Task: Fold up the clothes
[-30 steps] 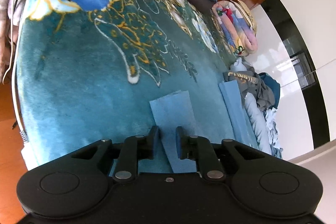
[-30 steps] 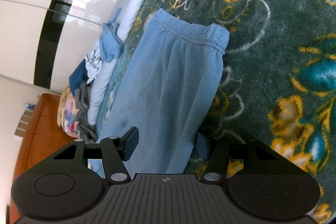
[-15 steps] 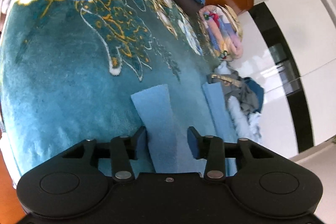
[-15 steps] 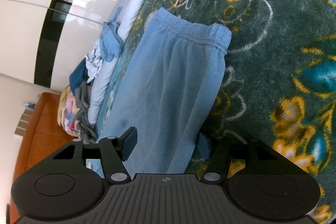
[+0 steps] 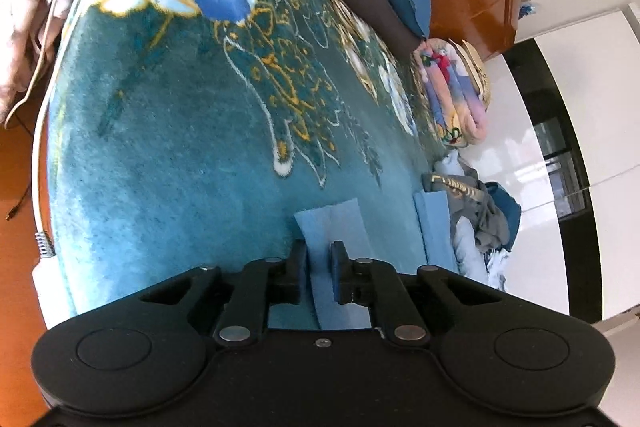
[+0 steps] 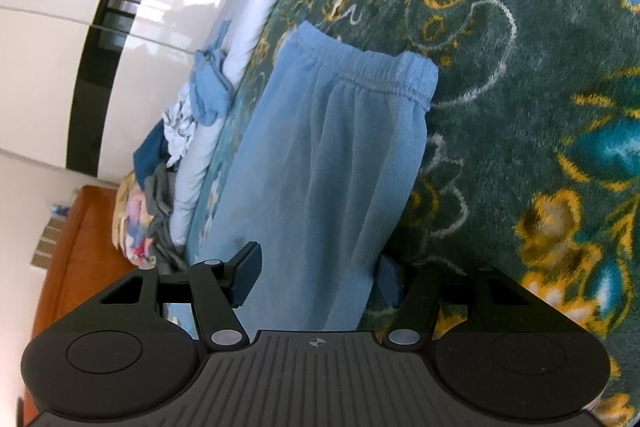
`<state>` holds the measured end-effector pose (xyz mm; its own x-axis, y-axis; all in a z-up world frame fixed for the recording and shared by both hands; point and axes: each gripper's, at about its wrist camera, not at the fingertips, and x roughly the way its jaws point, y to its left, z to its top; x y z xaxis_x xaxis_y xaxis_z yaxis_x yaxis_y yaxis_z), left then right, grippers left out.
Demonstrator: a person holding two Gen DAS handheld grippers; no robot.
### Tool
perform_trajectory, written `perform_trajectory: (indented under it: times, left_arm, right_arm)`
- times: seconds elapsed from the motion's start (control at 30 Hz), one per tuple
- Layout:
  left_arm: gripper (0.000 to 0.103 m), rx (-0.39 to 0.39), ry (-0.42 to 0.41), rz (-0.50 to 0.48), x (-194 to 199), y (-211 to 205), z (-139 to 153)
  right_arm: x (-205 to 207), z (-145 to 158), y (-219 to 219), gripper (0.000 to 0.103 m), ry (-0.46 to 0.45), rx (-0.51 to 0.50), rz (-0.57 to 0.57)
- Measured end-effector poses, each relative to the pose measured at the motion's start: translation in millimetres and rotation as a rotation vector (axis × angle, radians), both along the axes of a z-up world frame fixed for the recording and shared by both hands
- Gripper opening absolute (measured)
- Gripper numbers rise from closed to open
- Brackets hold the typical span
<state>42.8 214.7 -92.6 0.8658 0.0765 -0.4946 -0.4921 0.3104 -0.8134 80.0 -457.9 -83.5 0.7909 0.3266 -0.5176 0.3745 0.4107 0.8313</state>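
Light-blue trousers [image 6: 332, 163] flat on the teal floral blanket [image 6: 540, 75], long axis running away from me, waistband at the far end, my right gripper [image 6: 318, 277] half open astride them, my left gripper [image 5: 318, 277] closing narrow on a leg cuff [image 5: 332, 223].

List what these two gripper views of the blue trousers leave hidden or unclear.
- Left wrist view: the left gripper body hides most of the trouser leg.
- Right wrist view: the right gripper covers the lower trousers.
- Both views: the clothes pile is too small and crumpled to sort.
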Motion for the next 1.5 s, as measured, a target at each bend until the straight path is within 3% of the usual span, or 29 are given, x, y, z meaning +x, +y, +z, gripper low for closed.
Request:
perform_trajectory:
  times: [0.1,0.2,0.3,0.4,0.53,0.8,0.9,1.03,1.17,1.3,1.5]
  left_arm:
    - [0.030,0.011,-0.015,-0.023,5.0,-1.2,3.1]
    - [0.032,0.034,-0.009,-0.035,11.1,-4.8,5.5]
    - [0.025,0.039,-0.013,-0.028,11.5,-6.0,4.5]
    - [0.005,0.024,0.006,-0.008,8.8,-4.4,1.5]
    - [0.001,0.002,0.016,-0.005,7.0,-1.5,0.9]
    - [0.000,-0.033,0.045,-0.064,17.7,7.9,16.9]
    - [0.001,0.038,0.085,-0.106,23.5,5.8,25.1]
    - [0.002,0.019,0.098,-0.117,25.5,2.4,16.9]
    - [0.015,0.054,0.075,-0.148,25.6,-6.5,11.1]
    - [0.045,0.050,0.026,-0.178,29.3,-8.5,11.9]
    - [0.050,0.067,0.028,-0.208,34.6,-10.0,15.3]
  right_arm:
    - [0.7,-2.6,-4.1,0.054,-0.008,0.005,-0.030]
    - [1.8,-5.4,-8.4,0.042,-0.003,-0.003,-0.048]
    - [1.7,-8.4,-12.3,0.034,-0.001,0.000,-0.063]
    - [-1.4,-10.0,-16.2,0.021,0.000,-0.014,-0.089]
    - [-2.2,-13.0,-21.3,0.007,-0.013,-0.003,-0.077]
    - [12.4,5.8,-20.2,0.003,-0.080,0.004,0.056]
    - [18.5,11.4,-21.1,0.003,-0.062,-0.030,0.095]
    - [24.9,8.8,-21.8,0.003,-0.028,-0.067,0.131]
    - [27.7,-0.4,-17.9,0.005,0.002,-0.055,0.145]
    - [26.5,-5.5,-13.1,0.008,-0.006,-0.033,0.169]
    - [19.6,-12.0,-7.1,0.010,-0.015,-0.011,0.162]
